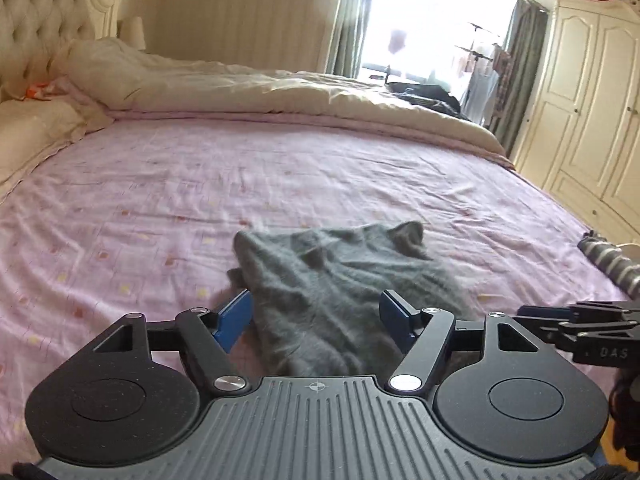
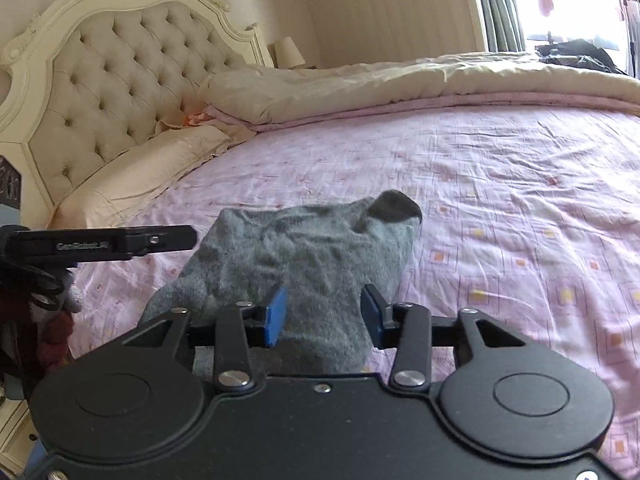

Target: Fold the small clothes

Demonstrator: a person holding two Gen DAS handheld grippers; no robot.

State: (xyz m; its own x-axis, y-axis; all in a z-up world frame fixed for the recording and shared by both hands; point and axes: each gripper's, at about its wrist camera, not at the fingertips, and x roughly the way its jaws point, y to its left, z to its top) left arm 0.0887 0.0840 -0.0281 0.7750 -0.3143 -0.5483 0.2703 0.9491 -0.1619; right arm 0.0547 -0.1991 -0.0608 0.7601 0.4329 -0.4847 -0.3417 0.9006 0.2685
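Bed (image 1: 160, 184): wide, pink patterned sheet, wrinkled.
Grey garment (image 1: 340, 280): crumpled on the sheet's near part.
Beige duvet (image 1: 240, 88): bunched along the far side.
Pillow (image 2: 132, 176): by the tufted headboard (image 2: 112, 76).

The left tool (image 1: 316, 320) stands with its blue pads apart, clear of the cloth. A grey knitted garment (image 1: 340, 292) lies crumpled on the pink bed sheet (image 1: 160, 200) just ahead of the tool, its near edge reaching back between the pads. The right tool (image 1: 580, 328) juts in from the right. Beyond, a beige duvet (image 1: 240, 88) is bunched up; a cream wardrobe (image 1: 592, 100) stands far right.
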